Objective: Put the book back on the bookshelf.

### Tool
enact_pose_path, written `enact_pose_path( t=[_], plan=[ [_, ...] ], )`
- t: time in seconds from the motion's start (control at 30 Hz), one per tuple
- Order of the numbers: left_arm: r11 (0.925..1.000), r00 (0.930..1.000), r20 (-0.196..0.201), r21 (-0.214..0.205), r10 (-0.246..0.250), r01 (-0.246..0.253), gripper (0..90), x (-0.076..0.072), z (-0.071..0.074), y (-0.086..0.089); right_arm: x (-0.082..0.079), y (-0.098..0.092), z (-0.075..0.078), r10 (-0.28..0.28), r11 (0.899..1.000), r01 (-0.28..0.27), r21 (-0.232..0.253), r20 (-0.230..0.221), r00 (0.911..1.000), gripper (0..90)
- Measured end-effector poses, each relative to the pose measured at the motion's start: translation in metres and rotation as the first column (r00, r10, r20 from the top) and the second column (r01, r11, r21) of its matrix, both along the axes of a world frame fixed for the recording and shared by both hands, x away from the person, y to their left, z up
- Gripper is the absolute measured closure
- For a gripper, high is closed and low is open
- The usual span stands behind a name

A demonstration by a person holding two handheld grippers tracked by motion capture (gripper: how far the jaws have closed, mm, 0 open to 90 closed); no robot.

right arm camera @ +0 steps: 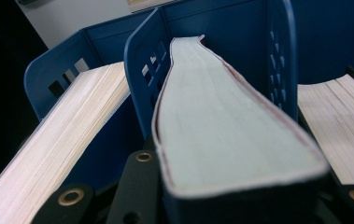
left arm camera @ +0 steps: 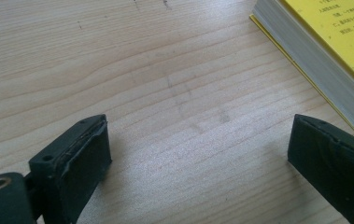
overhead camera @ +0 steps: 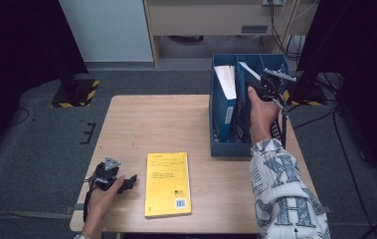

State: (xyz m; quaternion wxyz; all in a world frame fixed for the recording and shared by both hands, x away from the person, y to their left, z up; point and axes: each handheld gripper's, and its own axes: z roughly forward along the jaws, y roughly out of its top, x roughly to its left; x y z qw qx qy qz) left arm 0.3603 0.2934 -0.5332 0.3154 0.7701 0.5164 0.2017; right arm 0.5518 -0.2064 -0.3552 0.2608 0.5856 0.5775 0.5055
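Observation:
A blue file rack (overhead camera: 220, 142) stands at the table's right side. My right gripper (overhead camera: 267, 85) reaches over it, shut on a dark-covered book (overhead camera: 246, 74) that stands in the middle compartment. In the right gripper view its pale page edge (right arm camera: 221, 116) runs away from me between two blue dividers, with one black finger (right arm camera: 135, 186) against its cover. A yellow book (overhead camera: 167, 183) lies flat near the front edge. My left gripper (overhead camera: 128, 182) rests on the wood just left of it, open with bare table between its jaws (left arm camera: 198, 149); the yellow book's (left arm camera: 333, 51) corner lies beyond the right jaw.
Another book (overhead camera: 226, 82) leans in the rack's left compartment (right arm camera: 67, 135), and a third (right arm camera: 343, 121) sits in the right one. The wooden table (overhead camera: 151, 119) lies between rack and yellow book. Dark stands and cables surround the table on the floor.

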Motion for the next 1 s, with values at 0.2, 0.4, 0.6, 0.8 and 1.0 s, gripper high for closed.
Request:
enact_pose_path(
  t=[0.2,0.4,0.6,0.8,1.0],
  plan=[
    [1.0,1.0,-0.001,0.004,-0.003,0.003,5.3,0.0001,0.0001,-0.0007,0.0014,0.0009,-0.002,-0.001,1.0,0.001,-0.003,-0.003,1.0,73.2],
    [1.0,1.0,0.0,0.002,-0.006,0.006,5.4,0.0,0.0001,-0.0008,0.0017,0.0026,-0.0069,-0.004,1.0,0.003,-0.008,-0.004,1.0,73.2],
    [1.0,1.0,0.0,0.003,-0.006,0.006,5.4,0.0001,0.0001,-0.0008,0.0,0.0004,-0.0094,-0.01,1.0,0.01,-0.003,0.0,0.9999,73.2],
    [1.0,1.0,-0.001,0.003,-0.005,0.005,5.4,0.0001,0.0001,-0.0007,0.0012,-0.0005,-0.0084,-0.017,1.0,0.017,0.003,0.005,0.9998,73.2],
    [1.0,1.0,0.0,0.002,-0.005,0.005,5.5,0.0002,0.0001,-0.0006,0.0025,0.0004,-0.01,-0.019,1.0,0.019,-0.003,0.004,0.9998,73.1]
  ],
)
